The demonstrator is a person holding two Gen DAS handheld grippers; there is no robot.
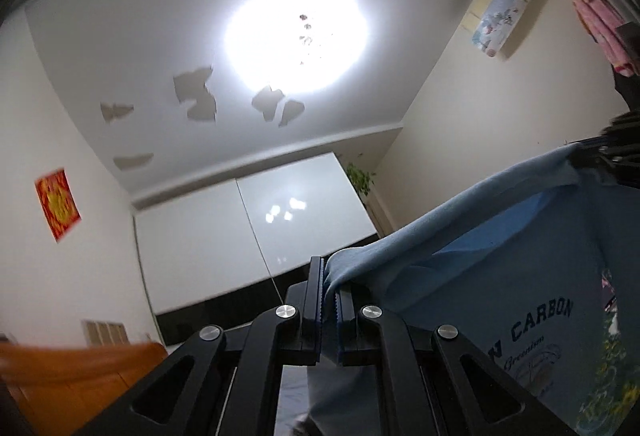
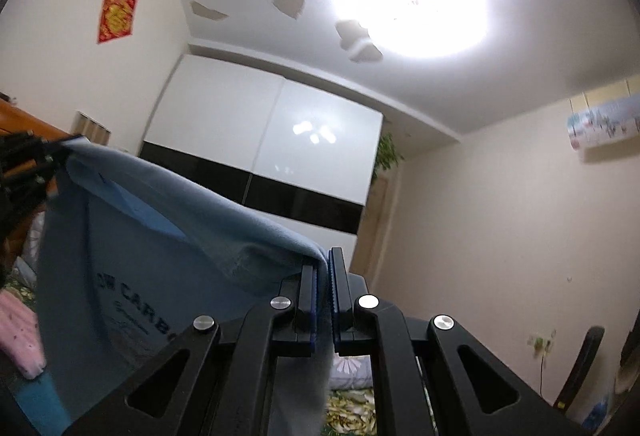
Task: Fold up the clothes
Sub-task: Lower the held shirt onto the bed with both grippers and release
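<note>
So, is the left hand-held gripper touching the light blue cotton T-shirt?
Touching. The left wrist view shows the left hand-held gripper shut on the light blue cotton T-shirt, with the cloth pinched between its blue pads.

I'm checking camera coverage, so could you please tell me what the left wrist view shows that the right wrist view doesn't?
Only the left wrist view shows pink clothes hanging high on the wall. Only the right wrist view shows a dark chair and a pink garment lying low. Both show the blue shirt stretched between the left gripper and the right gripper, each shut on an edge, plus the white wardrobe and ceiling light.
</note>
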